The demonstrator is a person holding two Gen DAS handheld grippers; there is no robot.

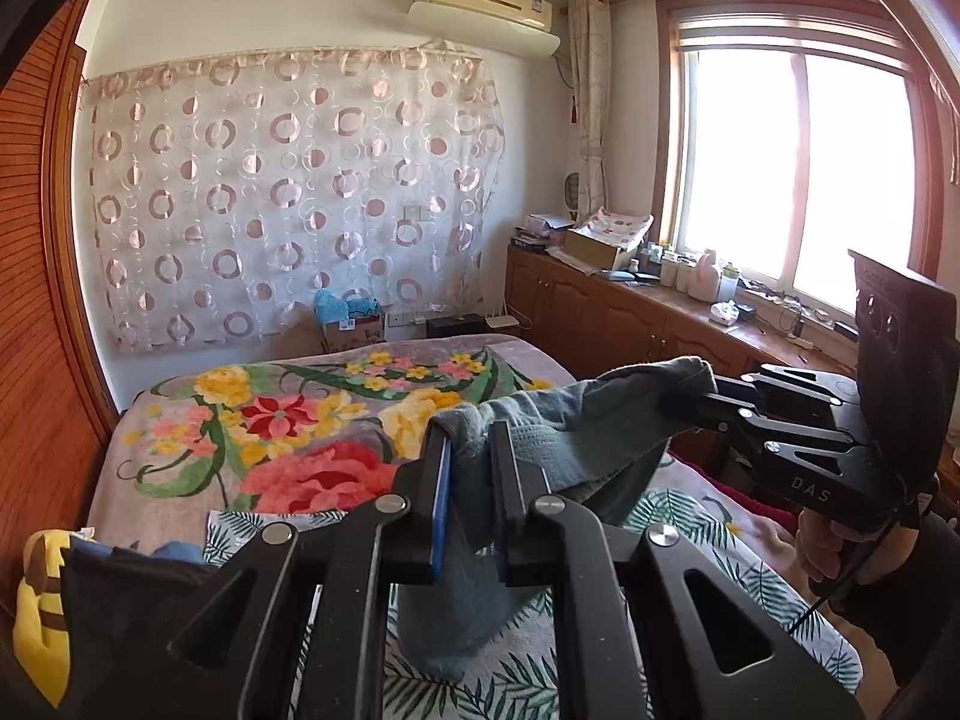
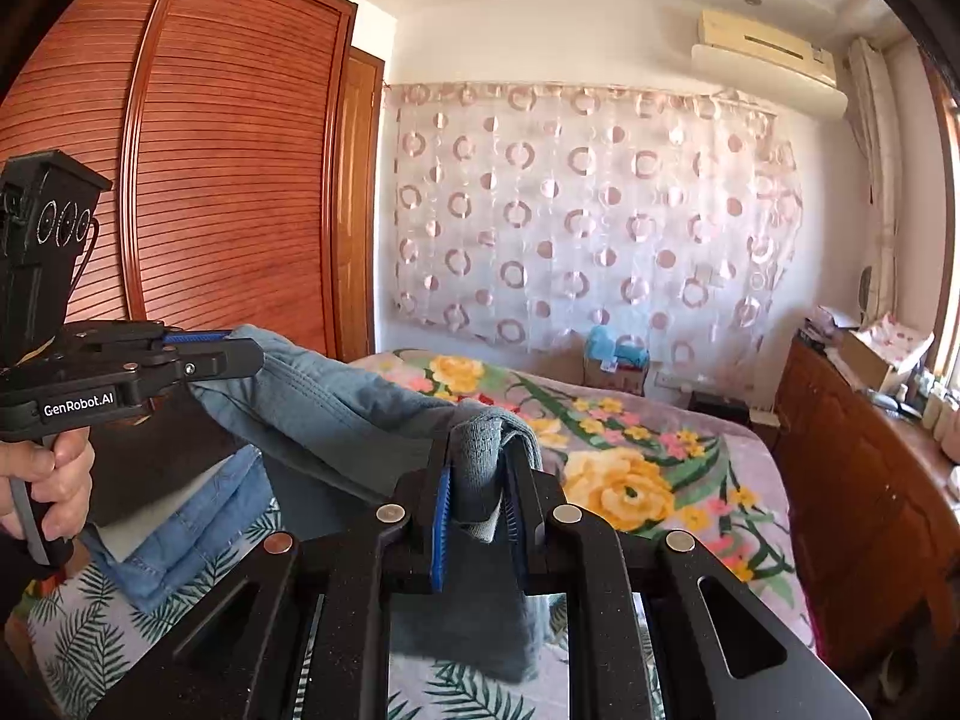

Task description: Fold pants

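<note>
Left tool [image 1: 471,450], right tool [image 2: 477,468] each clamp grey-blue pants [image 2: 336,414]; lower cloth hidden.

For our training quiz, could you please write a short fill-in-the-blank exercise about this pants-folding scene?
1. Both tools are shut on the grey-blue ____.
2. The left tool and right tool hold the pants above the ____.
3. The flowered blanket has red, pink and ____ blooms.
4. Folded denim lies on the ____-patterned sheet.

Missing words: pants; bed; yellow; leaf
</note>
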